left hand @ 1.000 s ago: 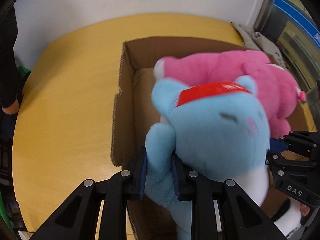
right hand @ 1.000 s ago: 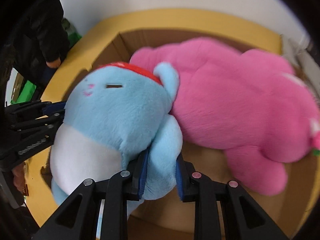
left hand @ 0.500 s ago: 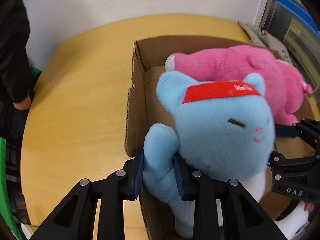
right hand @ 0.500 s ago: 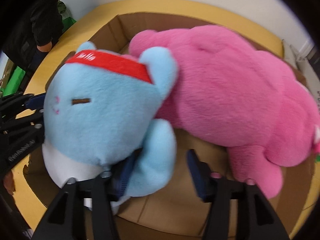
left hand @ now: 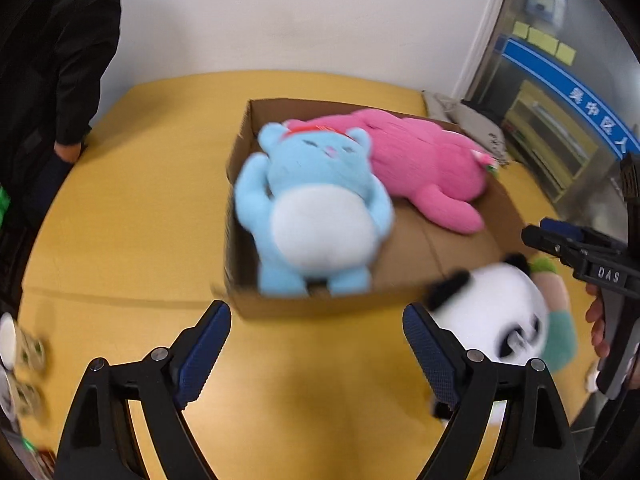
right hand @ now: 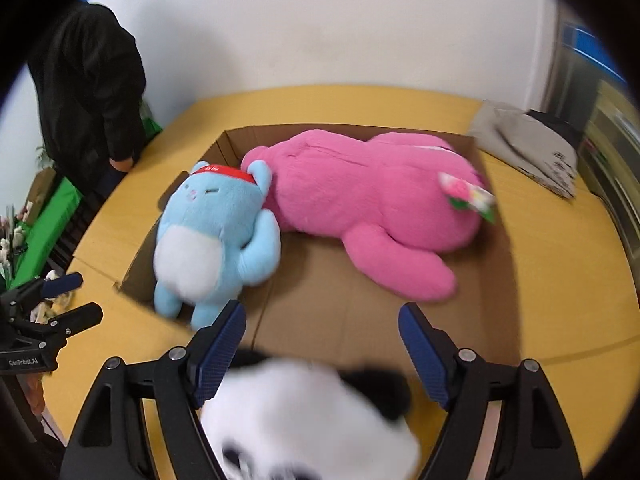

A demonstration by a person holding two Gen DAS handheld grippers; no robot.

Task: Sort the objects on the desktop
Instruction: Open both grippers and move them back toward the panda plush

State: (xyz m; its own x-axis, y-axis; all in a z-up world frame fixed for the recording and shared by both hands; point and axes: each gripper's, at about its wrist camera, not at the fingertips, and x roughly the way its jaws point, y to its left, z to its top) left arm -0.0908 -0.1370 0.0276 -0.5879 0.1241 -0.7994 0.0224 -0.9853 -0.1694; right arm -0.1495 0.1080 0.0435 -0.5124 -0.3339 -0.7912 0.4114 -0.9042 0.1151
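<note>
Lying face-up in the cardboard box (left hand: 280,308), the blue plush cat (left hand: 316,216) fills the box's left end, its left arm against the left wall and its feet touching the near wall. Its red headband (right hand: 226,172) sits against the pink plush bear (right hand: 372,208), which stretches along the far wall to the box's right end; 1 pink leg angles toward the middle. Bare cardboard floor stays open between that leg, the cat and the near wall, the only free patch inside.

Left gripper (left hand: 316,344): jaws have just been opening and stand wide, nothing between the blue pads, held over bare yellow table (left hand: 132,208) just short of the box's near wall. Right gripper (right hand: 322,336): jaws have likewise just been opening, wide apart, empty, framing the near wall and the open floor patch. Neither touches the cat.

A panda plush (left hand: 492,312) lies on the table outside the near right corner of the box, blurred, close under the right gripper; something green and pink lies just behind it, too blurred to name.

Table left of the box is wide and clear to its curved edge, where a person in a black jacket (right hand: 88,92) stands. Grey folded cloth (right hand: 528,144) rests at the far right edge, apart from the box. Small blurred objects sit at the near left edge.
</note>
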